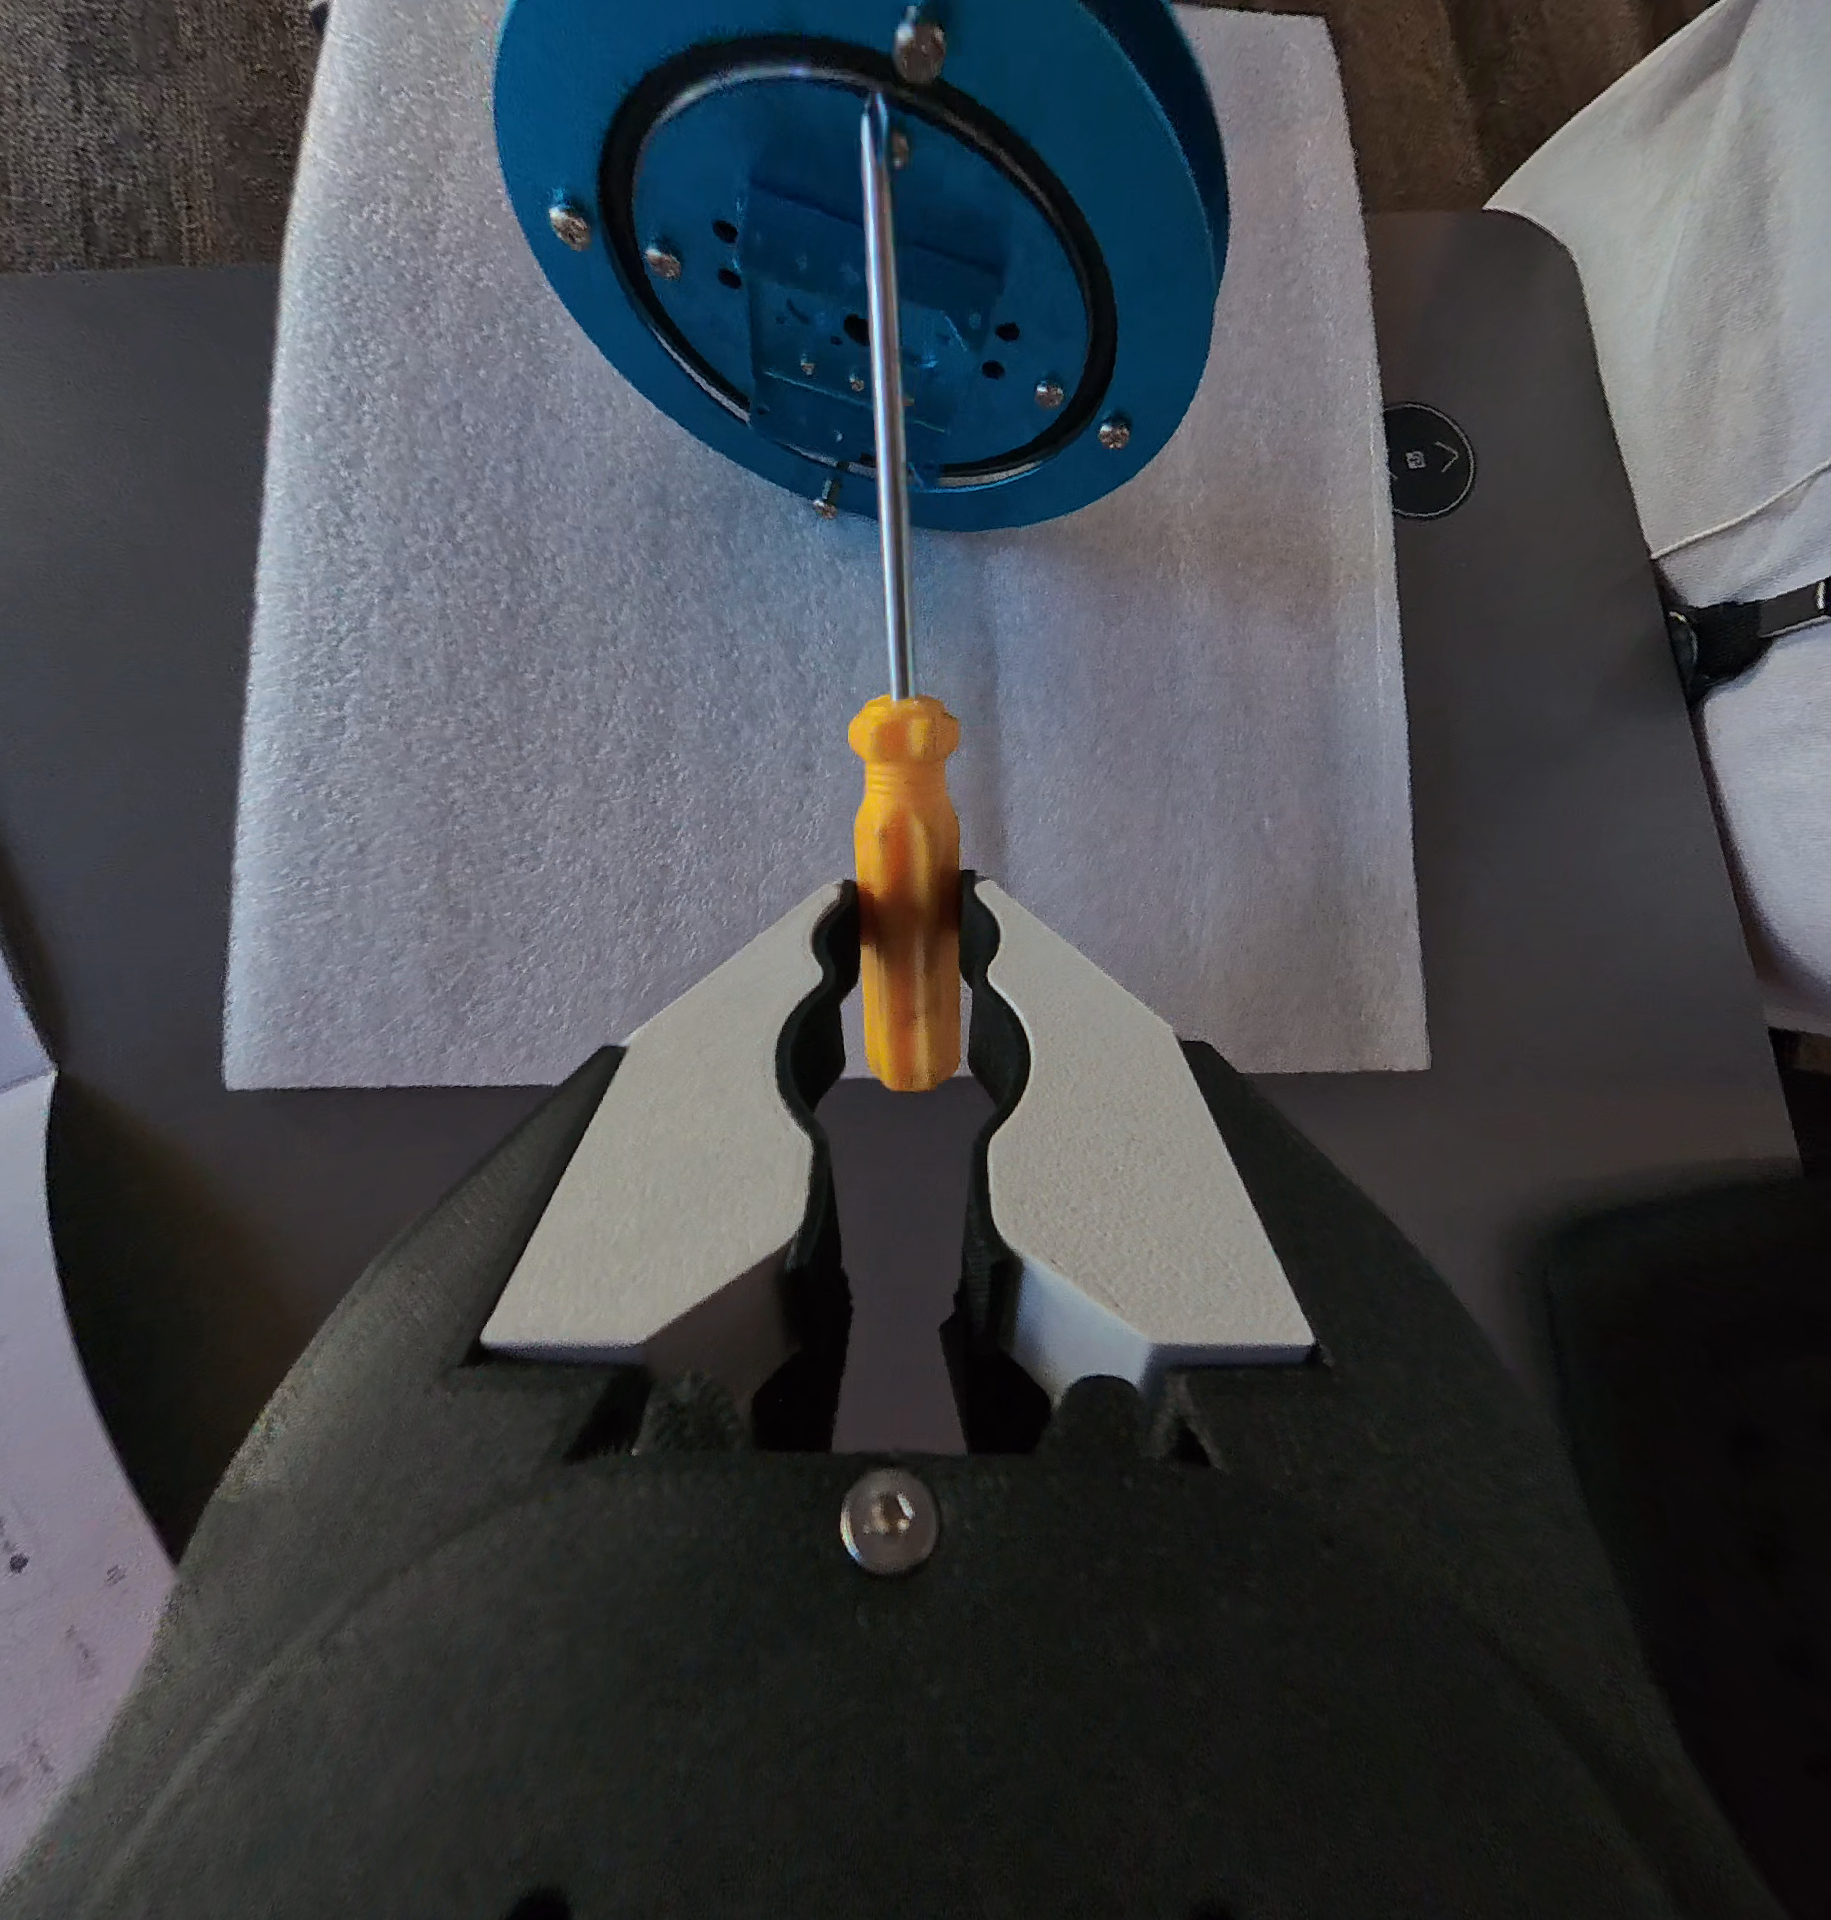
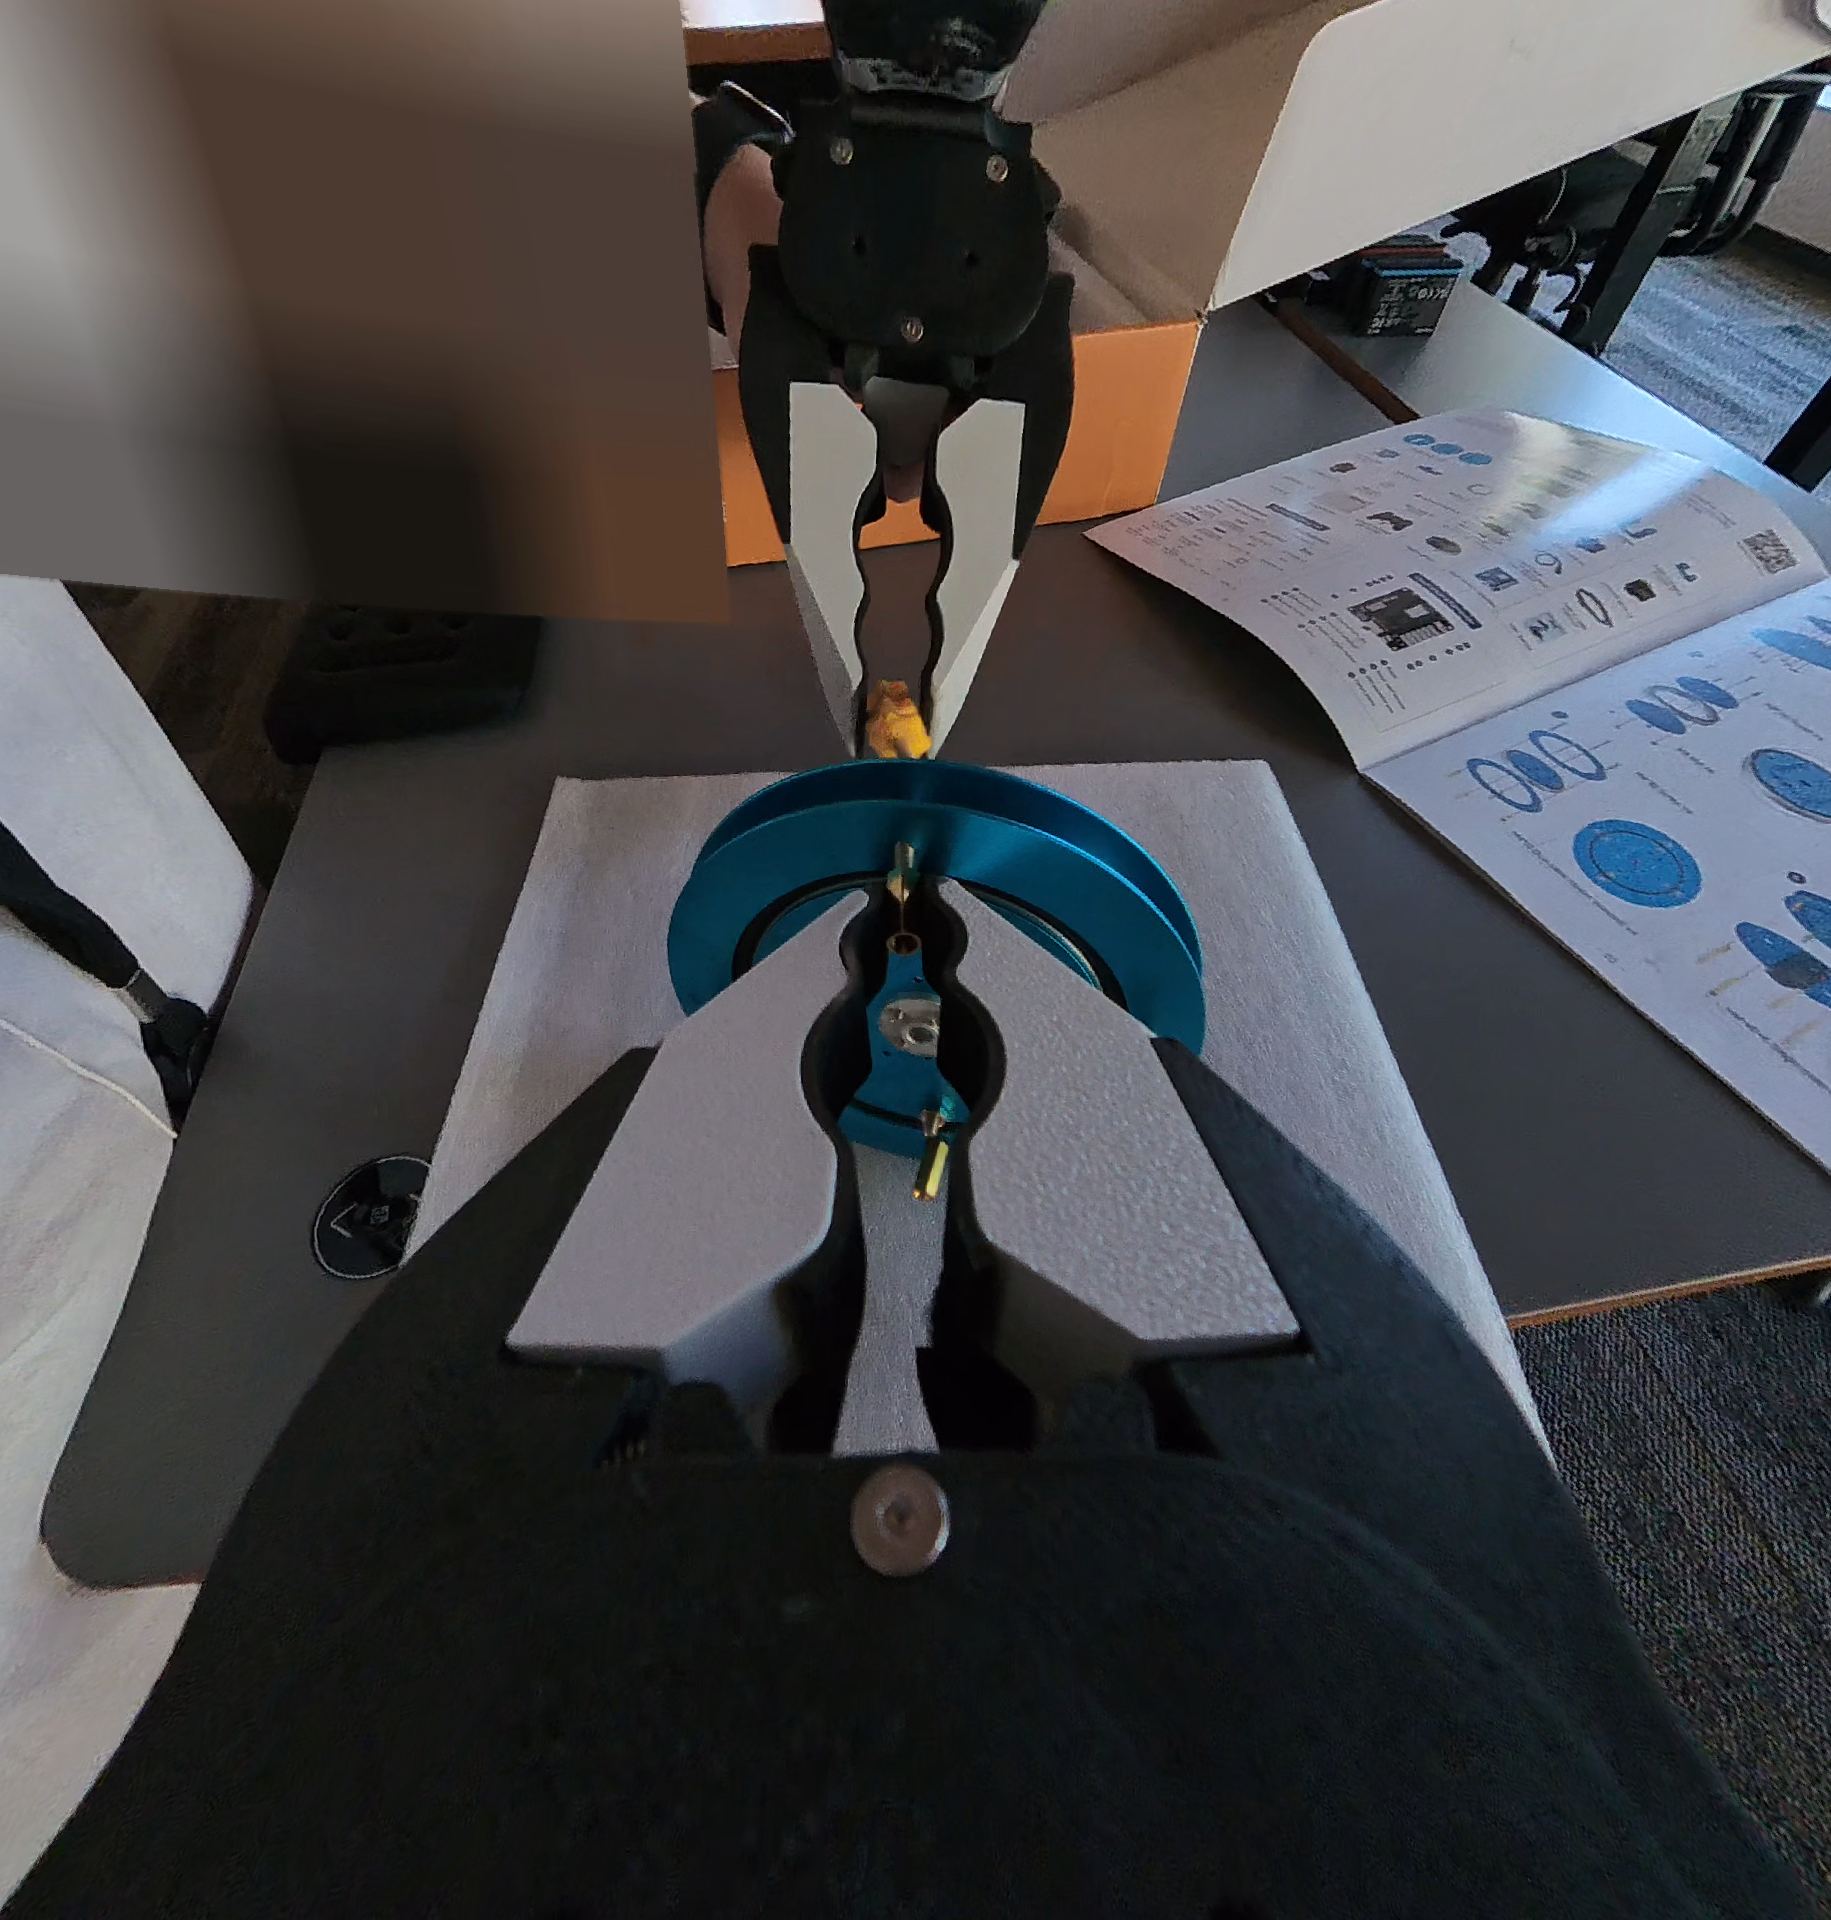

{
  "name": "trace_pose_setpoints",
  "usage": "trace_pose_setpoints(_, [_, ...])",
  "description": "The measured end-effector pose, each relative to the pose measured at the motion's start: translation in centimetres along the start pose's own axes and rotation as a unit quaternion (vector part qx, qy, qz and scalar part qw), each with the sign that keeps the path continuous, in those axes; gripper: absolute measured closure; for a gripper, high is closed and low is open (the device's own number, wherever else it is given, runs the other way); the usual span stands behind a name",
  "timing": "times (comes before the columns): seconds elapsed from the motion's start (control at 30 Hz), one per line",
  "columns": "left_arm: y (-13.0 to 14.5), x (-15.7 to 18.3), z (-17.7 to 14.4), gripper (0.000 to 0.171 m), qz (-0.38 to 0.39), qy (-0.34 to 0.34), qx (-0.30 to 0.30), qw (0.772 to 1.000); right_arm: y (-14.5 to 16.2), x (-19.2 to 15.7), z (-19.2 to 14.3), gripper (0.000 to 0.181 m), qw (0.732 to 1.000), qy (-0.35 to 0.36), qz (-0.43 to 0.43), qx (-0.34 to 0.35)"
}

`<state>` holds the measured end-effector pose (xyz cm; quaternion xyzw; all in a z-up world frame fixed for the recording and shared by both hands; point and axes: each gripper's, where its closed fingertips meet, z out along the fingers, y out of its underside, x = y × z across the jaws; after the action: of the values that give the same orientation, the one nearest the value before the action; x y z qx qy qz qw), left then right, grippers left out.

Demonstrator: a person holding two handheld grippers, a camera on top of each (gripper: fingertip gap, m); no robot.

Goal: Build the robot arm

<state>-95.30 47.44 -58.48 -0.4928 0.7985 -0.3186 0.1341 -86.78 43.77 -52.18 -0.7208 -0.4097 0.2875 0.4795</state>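
Left hand-held gripper grasping one orange screwdriver, right hand-held gripper clamping one blue disc assembly

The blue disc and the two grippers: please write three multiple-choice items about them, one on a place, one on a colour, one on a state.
1. On what does the blue disc rest?
A. a white foam sheet
B. the open booklet
C. the orange box

2. What colour is the screwdriver handle?
A. red
B. yellow-orange
C. green

3. How is the left gripper?
A. open, empty
B. shut on the screwdriver
C. out of view

Answers:
1 A: the white foam sheet lies under the disc on the dark table.
2 B: the screwdriver has a yellow-orange handle.
3 B: the left gripper clamps the handle, while the right gripper grips the disc's edge.
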Motion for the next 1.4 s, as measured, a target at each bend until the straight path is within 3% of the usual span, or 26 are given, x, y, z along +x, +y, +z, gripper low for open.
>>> trace_pose_setpoints(0.17, [0.2,-0.4,-0.9,0.155,0.003,-0.014,-0.004,1.000,-0.3,0.0,0.8,0.177,1.000,-0.004,-0.008,-0.005])
trace_pose_setpoints(0.5, [-0.1,0.8,-2.9,0.155,-0.105,0.001,0.059,0.993,-0.4,0.4,1.0,0.177,1.000,-0.019,0.000,0.002])
trace_pose_setpoints(0.57, [-1.2,1.0,-2.8,0.154,-0.148,0.011,0.091,0.985,-0.4,0.4,1.1,0.178,0.999,-0.031,0.001,0.005])
trace_pose_setpoints(0.7, [-4.1,1.6,-3.1,0.155,-0.245,0.056,0.198,0.947,-0.5,0.5,1.2,0.178,0.998,-0.064,0.009,0.014])
trace_pose_setpoints(0.87, [-3.8,1.0,-2.3,0.155,-0.290,0.004,0.236,0.927,-0.6,0.7,1.2,0.178,0.995,-0.090,0.026,0.027])
trace_pose_setpoints(0.93, [-3.1,0.9,-1.4,0.155,-0.302,-0.021,0.219,0.928,-0.6,0.7,1.2,0.178,0.995,-0.094,0.029,0.032])
trace_pose_setpoints(1.0, [-2.3,0.4,-0.6,0.155,-0.354,-0.046,0.193,0.914,-0.6,0.6,1.2,0.178,0.994,-0.098,0.031,0.034])
trace_pose_setpoints(1.07, [-2.9,0.8,-0.2,0.155,-0.393,-0.023,0.198,0.897,-0.6,0.6,1.2,0.178,0.994,-0.099,0.030,0.034])
trace_pose_setpoints(1.2, [-2.7,0.0,0.0,0.155,-0.413,-0.063,0.212,0.883,-0.6,0.4,1.2,0.178,0.994,-0.102,0.025,0.032])
trace_pose_setpoints(1.27, [-1.3,1.0,1.1,0.154,-0.445,-0.045,0.164,0.879,-0.6,0.5,1.2,0.178,0.994,-0.104,0.025,0.031])
trace_pose_setpoints(1.33, [0.1,2.7,2.1,0.154,-0.496,-0.016,0.114,0.860,-0.6,0.5,1.3,0.178,0.994,-0.106,0.024,0.029])
trace_pose_setpoints(1.4, [1.9,3.3,2.8,0.154,-0.515,-0.030,0.077,0.853,-0.6,0.5,1.3,0.178,0.994,-0.109,0.021,0.024])
